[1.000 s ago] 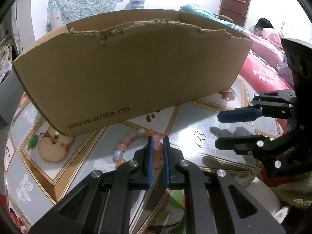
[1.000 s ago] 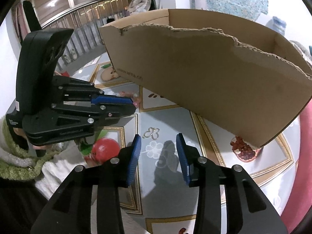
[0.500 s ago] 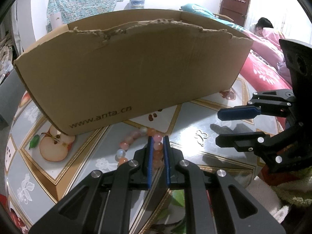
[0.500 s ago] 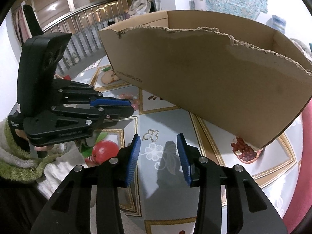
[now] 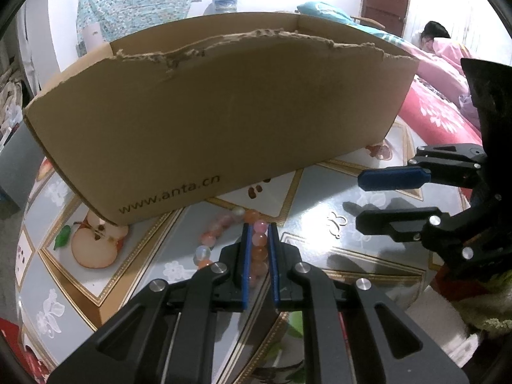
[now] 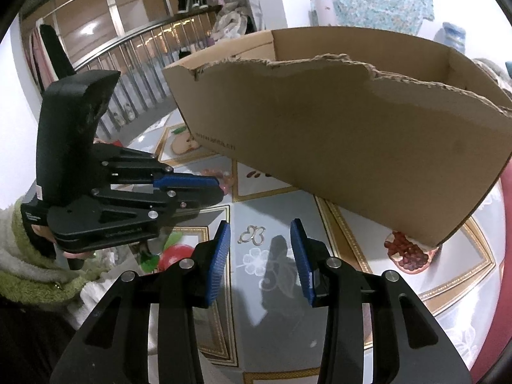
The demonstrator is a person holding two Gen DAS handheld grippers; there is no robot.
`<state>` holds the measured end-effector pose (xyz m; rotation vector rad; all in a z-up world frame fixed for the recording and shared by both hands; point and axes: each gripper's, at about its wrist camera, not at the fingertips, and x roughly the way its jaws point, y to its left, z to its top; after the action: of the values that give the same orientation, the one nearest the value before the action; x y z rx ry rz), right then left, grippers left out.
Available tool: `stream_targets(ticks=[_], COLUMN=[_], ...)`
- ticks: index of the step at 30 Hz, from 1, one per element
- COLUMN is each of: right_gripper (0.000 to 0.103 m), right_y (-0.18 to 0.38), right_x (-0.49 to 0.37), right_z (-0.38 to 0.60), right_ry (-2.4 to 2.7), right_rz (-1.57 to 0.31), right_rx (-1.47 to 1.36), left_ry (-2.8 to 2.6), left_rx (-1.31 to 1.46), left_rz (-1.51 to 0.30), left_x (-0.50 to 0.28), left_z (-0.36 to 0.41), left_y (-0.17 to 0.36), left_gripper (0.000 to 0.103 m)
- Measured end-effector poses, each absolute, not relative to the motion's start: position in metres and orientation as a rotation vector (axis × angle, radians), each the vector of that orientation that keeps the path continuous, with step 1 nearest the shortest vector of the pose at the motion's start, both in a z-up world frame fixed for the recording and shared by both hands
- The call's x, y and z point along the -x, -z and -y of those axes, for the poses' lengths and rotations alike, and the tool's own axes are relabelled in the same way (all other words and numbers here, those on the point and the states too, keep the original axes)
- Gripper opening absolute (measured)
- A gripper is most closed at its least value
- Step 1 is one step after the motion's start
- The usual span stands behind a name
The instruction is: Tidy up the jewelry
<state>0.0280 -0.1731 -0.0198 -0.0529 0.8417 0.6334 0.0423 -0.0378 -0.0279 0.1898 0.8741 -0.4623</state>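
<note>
Step in hand: the left gripper (image 5: 259, 233) is clamped on a beaded bracelet (image 5: 258, 247), pink, orange and milky beads pinched in a row between its blue pads. The grip looks made; the lift does not look begun, since the loose end of the strand trails on the table.

Where the bracelet lies: on the fruit-patterned tablecloth (image 5: 320, 192), just in front of the near wall of the cardboard box (image 5: 224, 121) (the wall printed "www.anta.cn"), near a picture of a halved apple (image 5: 96, 246).

Right gripper (image 6: 260, 240): jaws apart with nothing between them, hovering over bare tablecloth to the right of the left gripper. A small silver butterfly-shaped trinket (image 6: 252, 235) lies just beyond its tips; it may be a piece of jewelry or part of the cloth's print, I cannot tell which.

Next move, as I judge it: raise the bracelet clear of the torn top edge of the box wall, carry it over, and let go inside. The dangling beads could snag on that ragged edge.

Box contents: open-topped; the floor is hidden behind the near wall, so what it holds cannot be told.

Person: a fuzzy green sleeve (image 6: 19, 275) behind the left gripper's handle.
</note>
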Motion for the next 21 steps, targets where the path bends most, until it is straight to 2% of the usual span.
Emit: stream_targets(ticks=[6, 21], right_gripper=[0.048, 0.048], right_y=[0.0199, 0.0227], right_x=[-0.0247, -0.0245], right_z=[0.1748, 0.1832], right_ry=[-0.644, -0.672], right_rz=[-0.836, -0.840], right_rx=[0.066, 0.013], left_ry=[0.440, 0.439], left_rx=[-0.194, -0.187], left_rz=[-0.873, -0.859], left_x=[-0.0412, -0.0407], left_z=[0.0396, 0.0396], left_y=[0.0274, 0.0282], left_gripper=[0.010, 0.010])
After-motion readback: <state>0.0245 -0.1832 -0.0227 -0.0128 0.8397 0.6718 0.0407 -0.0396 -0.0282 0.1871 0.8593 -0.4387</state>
